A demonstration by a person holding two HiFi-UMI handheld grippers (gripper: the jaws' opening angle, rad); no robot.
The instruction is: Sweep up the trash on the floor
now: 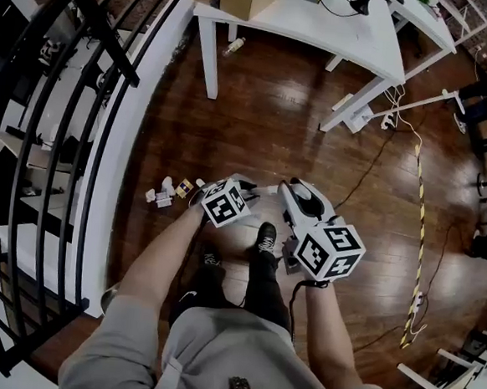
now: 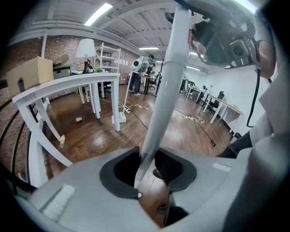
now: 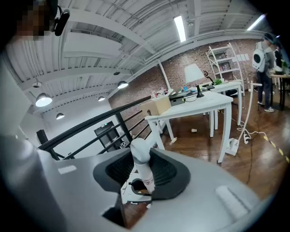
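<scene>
Held long pale-grey pole (image 2: 168,86) in left fingers (image 2: 123,170), stubby white handle (image 3: 141,159) in right fingers (image 3: 166,171); probably risked scattering small pale scraps (image 1: 166,193) at floor's railing edge with a hasty stroke.

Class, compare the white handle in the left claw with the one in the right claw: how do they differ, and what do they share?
The long pole in the left claw runs up out of the left gripper view; the short handle in the right claw ends in a rounded tip just above the jaws. The long pole looks slim and straight; the short handle looks stubbier. Both are white, each clamped in its claw.
</scene>
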